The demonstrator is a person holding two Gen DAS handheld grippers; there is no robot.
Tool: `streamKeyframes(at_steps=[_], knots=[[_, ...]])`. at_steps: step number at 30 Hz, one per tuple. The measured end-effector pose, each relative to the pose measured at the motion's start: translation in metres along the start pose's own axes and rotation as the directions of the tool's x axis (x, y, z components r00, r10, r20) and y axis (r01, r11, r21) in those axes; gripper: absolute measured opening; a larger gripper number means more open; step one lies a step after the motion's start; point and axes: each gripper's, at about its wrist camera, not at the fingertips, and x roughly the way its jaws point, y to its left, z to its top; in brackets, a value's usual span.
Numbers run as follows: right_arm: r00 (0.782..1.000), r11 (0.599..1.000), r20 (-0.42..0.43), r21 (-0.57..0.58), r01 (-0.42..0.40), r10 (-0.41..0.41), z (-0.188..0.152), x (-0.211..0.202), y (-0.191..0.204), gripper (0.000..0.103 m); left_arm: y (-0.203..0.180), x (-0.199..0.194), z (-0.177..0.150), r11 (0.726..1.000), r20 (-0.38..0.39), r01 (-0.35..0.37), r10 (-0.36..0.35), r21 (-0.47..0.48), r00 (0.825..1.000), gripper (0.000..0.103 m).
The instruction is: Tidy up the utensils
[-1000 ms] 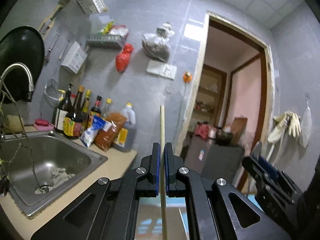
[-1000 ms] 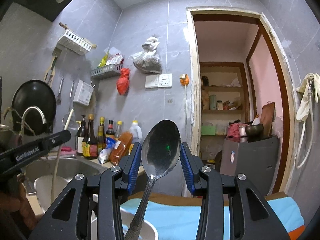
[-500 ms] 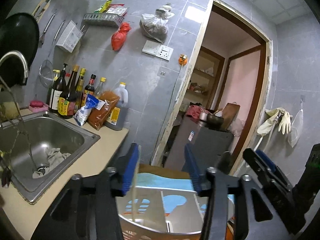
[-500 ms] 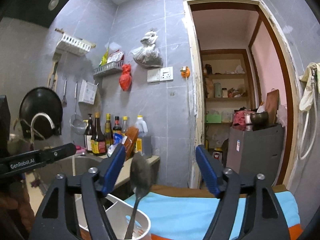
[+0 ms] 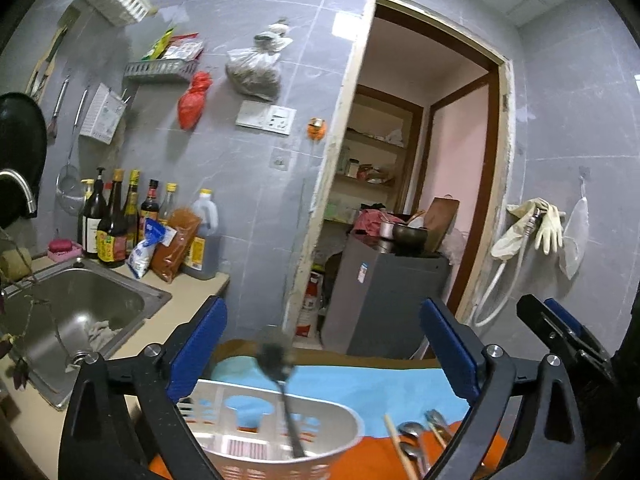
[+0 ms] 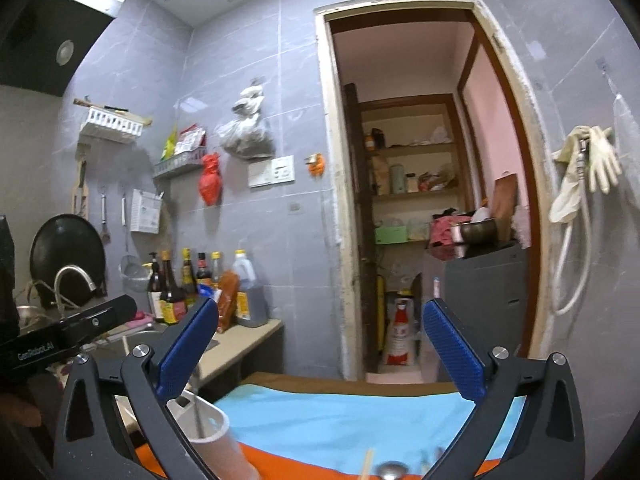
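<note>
Over the near edge of the table, both grippers are letting go above the white caddy.

Across the table (image 5: 360, 388), covered by a blue and orange cloth, the caddy (image 5: 276, 436) is sitting at the near left edge with a dark spoon (image 5: 280, 380) standing upright inside it, bowl end up. The left gripper (image 5: 322, 354) is opening wide with nothing pressed between its blue pads; the spoon shows in the gap but is resting free in the caddy. The right gripper (image 6: 320, 354) is likewise opening to full spread and holding nothing, its left finger passing just beside the caddy rim. The drop-off step is looking finished. Loose spoons (image 5: 412, 440) and a wooden chopstick (image 5: 400, 452) are lying on the orange part, right of the caddy. Next, one gripper is probably needing to come down over those, line up with a single handle, and close on it.
</note>
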Motion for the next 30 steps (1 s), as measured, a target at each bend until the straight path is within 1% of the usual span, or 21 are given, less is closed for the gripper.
streamKeyframes(at_steps=[4,9,13,16,19,24,28,30], knots=[[0.999,0.999,-0.009,-0.019,0.037,-0.037,0.003,-0.015,-0.025,0.103,-0.03,0.002,-0.005,0.999,0.004,0.019,-0.019,0.036,1.0,0.097],[0.996,0.996,-0.04,-0.038,0.081,-0.083,-0.003,-0.027,-0.057,0.103,-0.064,0.012,-0.021,0.996,-0.026,0.058,-0.056,0.07,0.998,0.098],[0.99,0.993,-0.08,-0.045,0.109,-0.112,-0.016,-0.032,-0.08,0.103,-0.085,0.025,-0.039,0.995,-0.074,0.074,-0.069,0.069,0.995,0.098],[0.982,0.99,-0.126,-0.045,0.135,-0.139,-0.03,-0.033,-0.101,0.103,-0.099,0.037,-0.057,0.993,-0.131,0.088,-0.078,0.073,0.988,0.098],[0.972,0.987,-0.174,-0.043,0.155,-0.16,-0.044,-0.032,-0.119,0.103,-0.109,0.052,-0.076,0.993,-0.192,0.089,-0.072,0.081,0.979,0.098],[0.954,0.984,-0.242,-0.035,0.172,-0.176,-0.068,-0.028,-0.139,0.103,-0.114,0.077,-0.106,0.994,-0.29,0.075,-0.051,0.073,0.956,0.098],[0.938,0.985,-0.301,-0.015,0.173,-0.17,-0.087,-0.02,-0.148,0.103,-0.115,0.094,-0.125,0.992,-0.361,0.089,-0.05,0.092,0.931,0.098],[0.93,0.986,-0.333,0.0,0.169,-0.159,-0.094,-0.015,-0.152,0.103,-0.116,0.104,-0.134,0.989,-0.402,0.109,-0.061,0.098,0.913,0.097]])
